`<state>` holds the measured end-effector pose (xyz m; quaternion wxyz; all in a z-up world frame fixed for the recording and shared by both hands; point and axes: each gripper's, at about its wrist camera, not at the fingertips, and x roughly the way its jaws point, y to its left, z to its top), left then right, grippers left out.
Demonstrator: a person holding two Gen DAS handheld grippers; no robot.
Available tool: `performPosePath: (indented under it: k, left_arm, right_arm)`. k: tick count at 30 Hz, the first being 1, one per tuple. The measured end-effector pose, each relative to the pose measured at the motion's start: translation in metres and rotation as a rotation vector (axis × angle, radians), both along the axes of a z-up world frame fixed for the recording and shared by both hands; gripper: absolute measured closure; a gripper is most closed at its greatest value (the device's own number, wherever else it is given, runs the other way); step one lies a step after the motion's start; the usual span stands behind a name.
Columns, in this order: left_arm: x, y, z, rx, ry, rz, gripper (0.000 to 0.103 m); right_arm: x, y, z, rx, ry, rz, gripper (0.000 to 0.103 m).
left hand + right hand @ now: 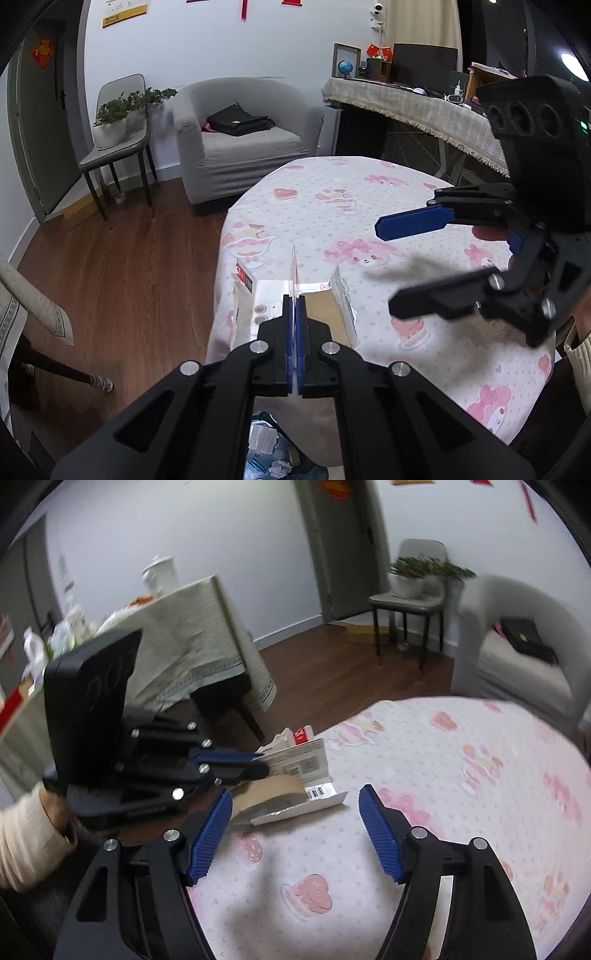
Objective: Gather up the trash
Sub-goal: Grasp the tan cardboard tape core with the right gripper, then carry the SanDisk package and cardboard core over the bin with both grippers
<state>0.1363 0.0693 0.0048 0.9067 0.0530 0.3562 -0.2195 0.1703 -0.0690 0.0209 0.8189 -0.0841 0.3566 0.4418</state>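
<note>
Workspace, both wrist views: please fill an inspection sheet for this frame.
Surface: round table under a pink cartoon-print cloth.
Job's things: torn-open cardboard package at the table's edge; a bin of crumpled paper below on the floor.
Clutter: nothing else seen on the cloth.
Grippers: left tongs shut on a thin flap of the package; right tongs open, nothing between them, above the cloth beside the package.
Cables: nothing seen.
Surroundings: grey armchair with a black bag, chair holding potted plants, cluttered desk, wooden floor.
</note>
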Motion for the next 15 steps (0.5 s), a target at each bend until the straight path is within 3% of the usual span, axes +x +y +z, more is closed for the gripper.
performPosePath:
  k: [6, 15]
  left_arm:
    - [-0.001, 0.008, 0.0, -0.021, 0.013, -0.008, 0.101]
    - [-0.006, 0.003, 0.001, -0.052, 0.039, -0.074, 0.101]
  right_arm:
    - [-0.019, 0.017, -0.002, -0.047, -0.06, 0.114, 0.031]
    - [-0.031, 0.036, -0.013, -0.158, -0.103, 0.158, 0.031]
